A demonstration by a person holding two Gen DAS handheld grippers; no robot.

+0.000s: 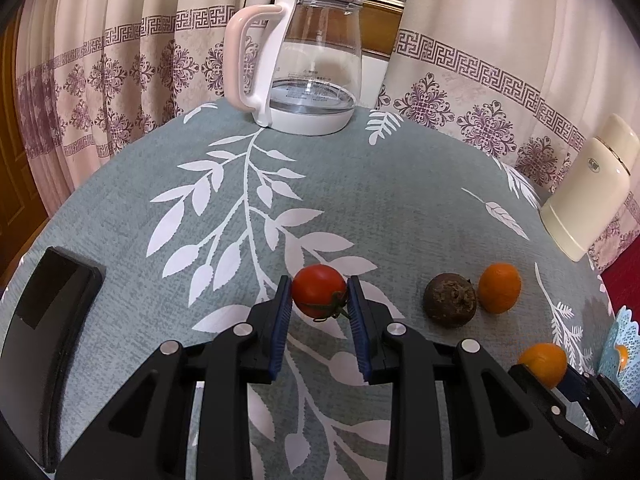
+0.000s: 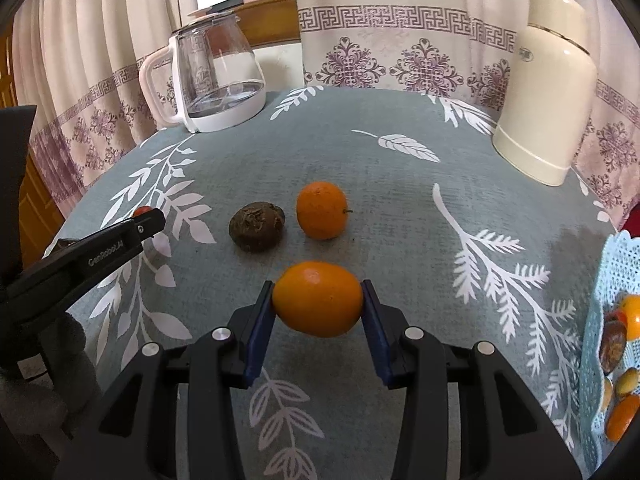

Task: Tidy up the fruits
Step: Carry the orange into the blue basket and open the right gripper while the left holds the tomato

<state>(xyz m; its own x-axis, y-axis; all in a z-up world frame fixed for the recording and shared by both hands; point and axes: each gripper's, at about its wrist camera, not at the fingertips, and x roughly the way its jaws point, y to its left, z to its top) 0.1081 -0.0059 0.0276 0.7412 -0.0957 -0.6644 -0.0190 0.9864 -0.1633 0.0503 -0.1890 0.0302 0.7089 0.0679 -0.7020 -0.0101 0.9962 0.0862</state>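
Two fruits are gripped at once, and that is the main hazard. In the left wrist view, the left gripper (image 1: 319,300) pinches a small red tomato (image 1: 319,290) between its blue pads, jaws drawn almost fully together on it, with the green stem poking out toward the right pad. A tomato is soft, so any harder squeeze could bruise or split it, and its smooth round skin could roll out of the tips if the hand tilts. To the right on the leaf-print tablecloth (image 1: 224,160) lie a dark brown wrinkled fruit (image 1: 450,296) and a loose orange (image 1: 500,288), touching or nearly so. The glass kettle (image 1: 304,64) stands at the far edge, well apart.

In the right wrist view, the right gripper (image 2: 318,304) clamps an oval orange fruit (image 2: 318,299) across its long axis. The pads touch only its narrow ends, so I judge the hold shallow; a quick swing could spin or drop it. The pale blue lace-edged basket (image 2: 600,280) at the right edge already holds several fruits, and a careless release could knock one out over the rim. The left tool reaches in from the left, so both hands heading for the basket together could collide. The cream thermos (image 2: 548,92) stands far right, close to that route.
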